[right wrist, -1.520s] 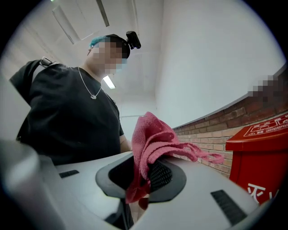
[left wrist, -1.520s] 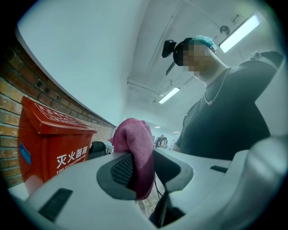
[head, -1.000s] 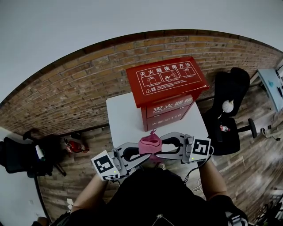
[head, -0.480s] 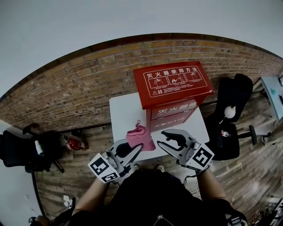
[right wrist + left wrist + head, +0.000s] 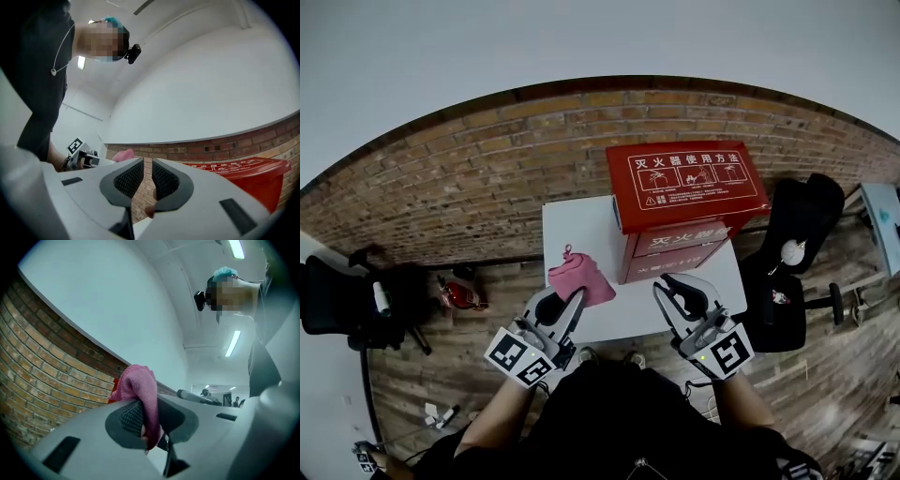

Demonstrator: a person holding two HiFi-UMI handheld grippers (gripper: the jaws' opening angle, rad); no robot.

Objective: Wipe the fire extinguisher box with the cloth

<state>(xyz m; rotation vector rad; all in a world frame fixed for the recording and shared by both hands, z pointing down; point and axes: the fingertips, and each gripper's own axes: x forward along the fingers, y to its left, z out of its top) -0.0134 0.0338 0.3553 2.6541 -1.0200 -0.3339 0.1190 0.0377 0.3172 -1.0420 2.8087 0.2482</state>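
Left gripper [image 5: 567, 302]: pinching cloth [image 5: 579, 279];
Right gripper [image 5: 675, 289]: jaws closing, nothing between;
Fire extinguisher box [image 5: 689, 183]: ahead, untouched; wiping outstanding

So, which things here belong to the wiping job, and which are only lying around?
For the job: pink cloth, clamped in the left gripper; red fire extinguisher box; white table under it; right gripper, jaws closing with nothing between them.

Lying about: black office chair at right; black chair at left; small red object beside it.
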